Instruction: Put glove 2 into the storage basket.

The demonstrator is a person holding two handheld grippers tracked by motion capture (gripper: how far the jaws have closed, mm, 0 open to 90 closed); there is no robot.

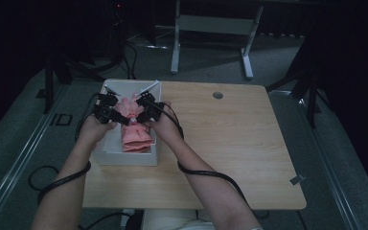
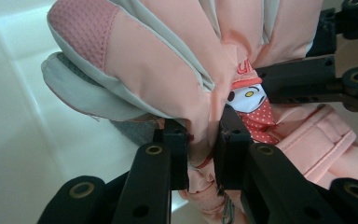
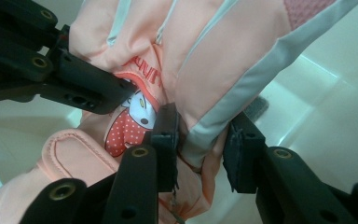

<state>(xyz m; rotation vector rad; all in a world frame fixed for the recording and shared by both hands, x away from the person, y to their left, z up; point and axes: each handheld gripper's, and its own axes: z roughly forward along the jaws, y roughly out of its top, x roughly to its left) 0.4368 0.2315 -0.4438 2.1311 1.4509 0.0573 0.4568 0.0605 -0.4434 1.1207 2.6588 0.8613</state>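
padded pink glove (image 2: 168, 60) looked soft and light; left gripper (image 2: 200, 154) clamped its edge, right gripper (image 3: 200, 149) loosely straddled its edge over the white box (image 1: 106, 154).

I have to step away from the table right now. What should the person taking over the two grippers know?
Left gripper: shut on a fold of the pink glove.
Right gripper: jaws around the glove's edge, with a gap at one pad; grip uncertain.
Glove: held low inside the white box at the table's left edge.
Done: glove brought into the box.
Left: probably release both grippers and lift clear.
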